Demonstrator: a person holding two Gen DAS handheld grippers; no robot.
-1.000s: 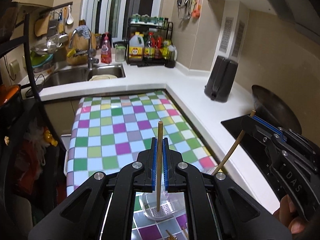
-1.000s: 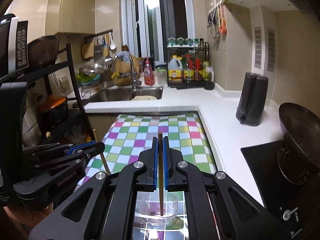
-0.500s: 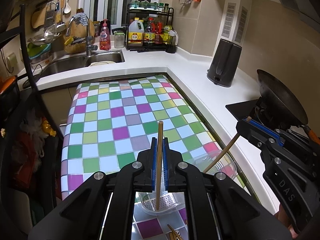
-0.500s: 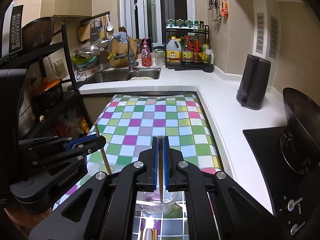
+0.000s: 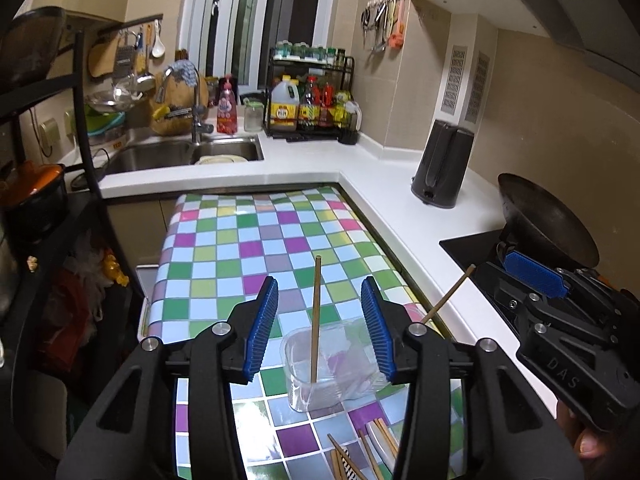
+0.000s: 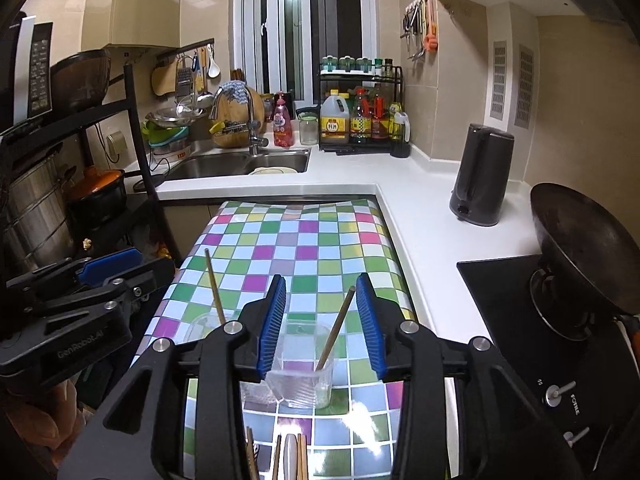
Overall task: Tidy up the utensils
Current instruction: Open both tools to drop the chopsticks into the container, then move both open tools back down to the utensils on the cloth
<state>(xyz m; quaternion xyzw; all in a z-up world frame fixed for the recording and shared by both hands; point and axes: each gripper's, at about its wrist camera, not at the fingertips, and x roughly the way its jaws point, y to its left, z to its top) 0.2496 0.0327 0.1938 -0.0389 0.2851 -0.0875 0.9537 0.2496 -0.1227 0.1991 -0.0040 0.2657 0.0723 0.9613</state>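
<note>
Tabletop (image 5: pixel 256 240) comes first: it wears a glossy checked cloth, a slick surface on which light things would probably slide if nudged. Both grippers hang above its near edge. The left gripper (image 5: pixel 320 324) has its blue-padded fingers (image 5: pixel 262 324) spread wide and holds nothing; the right gripper (image 6: pixel 322 320) is likewise spread wide and empty.

Next in size are two clear plastic cups. The left cup (image 5: pixel 326 364) stands at the near edge of the tabletop, under the left gripper; the right cup (image 6: pixel 302 364) stands just beside it, toward the right edge. Thin-walled and almost empty, they look very light and easy to tip or crush, so any steadying should be gentle and low on the wall.

Each cup holds one wooden chopstick. The left chopstick (image 5: pixel 315 320) stands almost upright; the right chopstick (image 6: pixel 335 328) leans rightward against its cup's rim. Both look stiff, thin, light and smooth, likely to pivot in a loose pinch.

More chopsticks (image 5: pixel 356 456) lie loose at the very near edge, partly hidden by the grippers. Each is best pinched across its middle, squarely between the ribbed pads, so it neither swings nor slips.
</note>
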